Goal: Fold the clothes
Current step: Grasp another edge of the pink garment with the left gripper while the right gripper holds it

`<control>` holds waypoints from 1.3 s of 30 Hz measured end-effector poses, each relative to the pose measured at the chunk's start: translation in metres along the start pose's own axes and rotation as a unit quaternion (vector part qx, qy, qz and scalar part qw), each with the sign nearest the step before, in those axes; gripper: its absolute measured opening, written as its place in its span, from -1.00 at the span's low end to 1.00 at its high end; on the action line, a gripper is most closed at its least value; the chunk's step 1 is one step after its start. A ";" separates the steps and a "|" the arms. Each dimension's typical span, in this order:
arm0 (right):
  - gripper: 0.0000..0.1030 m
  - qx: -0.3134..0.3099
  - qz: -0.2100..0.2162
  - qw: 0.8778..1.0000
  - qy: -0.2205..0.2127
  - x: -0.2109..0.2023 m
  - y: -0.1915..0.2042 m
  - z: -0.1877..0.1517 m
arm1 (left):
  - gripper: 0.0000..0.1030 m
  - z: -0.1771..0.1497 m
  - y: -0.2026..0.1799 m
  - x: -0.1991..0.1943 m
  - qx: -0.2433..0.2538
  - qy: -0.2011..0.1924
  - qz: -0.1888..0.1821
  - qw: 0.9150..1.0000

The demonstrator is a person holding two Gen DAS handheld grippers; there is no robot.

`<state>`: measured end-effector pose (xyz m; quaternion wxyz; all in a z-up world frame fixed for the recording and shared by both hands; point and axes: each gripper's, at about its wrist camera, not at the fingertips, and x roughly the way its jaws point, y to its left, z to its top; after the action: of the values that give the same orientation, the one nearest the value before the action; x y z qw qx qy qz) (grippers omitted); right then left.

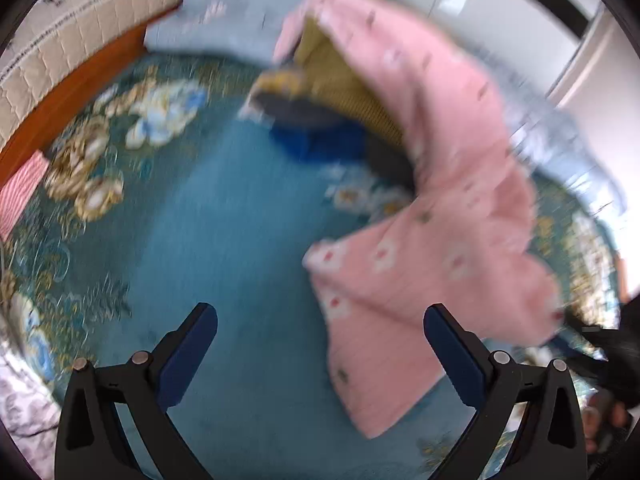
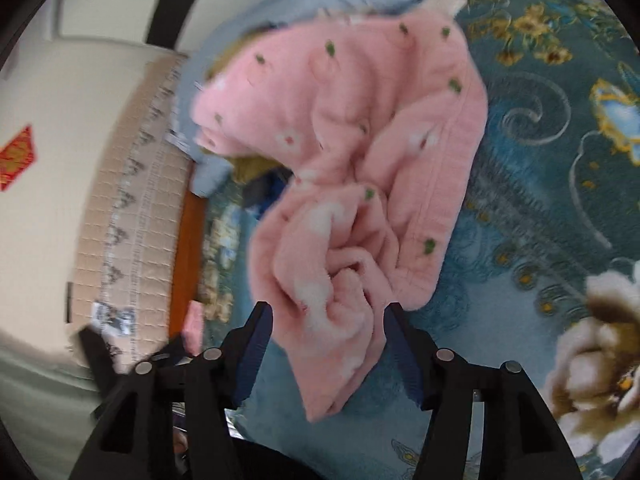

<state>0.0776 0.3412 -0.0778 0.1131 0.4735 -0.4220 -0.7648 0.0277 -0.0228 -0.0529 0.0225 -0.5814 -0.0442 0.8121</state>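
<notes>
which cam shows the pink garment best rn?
Right wrist: the pink garment fills the middle, fairly sharp, bunched between the open right gripper. Left wrist shows it blurred, off to the right, draped over other clothes.

Both hand-held tools share one build. The left gripper (image 1: pixel 320 320) has two matte black plastic fingers, each shaped as an angular frame with a triangular cut-out near its base. Dark navy blue pads (image 1: pixel 188 360) line the inner faces of the fingers. Round silver pivot pins (image 1: pixel 141 358) sit on the upper linkage, two on each side. The right gripper (image 2: pixel 328 316) shows the same black frames, navy pads (image 2: pixel 252 352) and silver pins (image 2: pixel 444 355).
</notes>
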 end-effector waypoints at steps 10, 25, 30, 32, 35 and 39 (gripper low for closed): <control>0.21 0.106 -0.040 0.994 0.004 0.033 -0.072 -0.009 | 0.76 -0.033 -0.004 0.103 -0.107 0.150 -0.029 0.982; 0.16 0.166 -0.010 0.986 -0.017 0.063 -0.072 -0.018 | -0.83 -0.032 0.024 0.088 -0.163 0.091 -0.077 0.979; 0.16 0.153 -0.003 0.988 0.000 0.077 -0.057 -0.017 | -0.84 0.008 0.057 0.037 -0.123 0.000 -0.019 0.992; 0.16 0.151 -0.002 0.989 0.008 0.086 -0.049 -0.018 | -0.84 0.026 0.076 0.016 -0.112 -0.031 0.006 0.993; 0.16 0.159 -0.006 0.987 0.015 0.100 -0.039 -0.025 | -0.84 0.044 0.101 -0.001 -0.102 -0.065 0.057 0.991; 0.15 0.180 -0.007 0.983 0.019 0.105 -0.034 -0.037 | -0.84 0.061 0.140 0.005 -0.101 -0.073 0.117 0.985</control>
<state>0.0605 0.2822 -0.1764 0.0284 0.5035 -0.5474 -0.6678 -0.0302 -0.1641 -0.0520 -0.1349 -0.5206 -0.0593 0.8410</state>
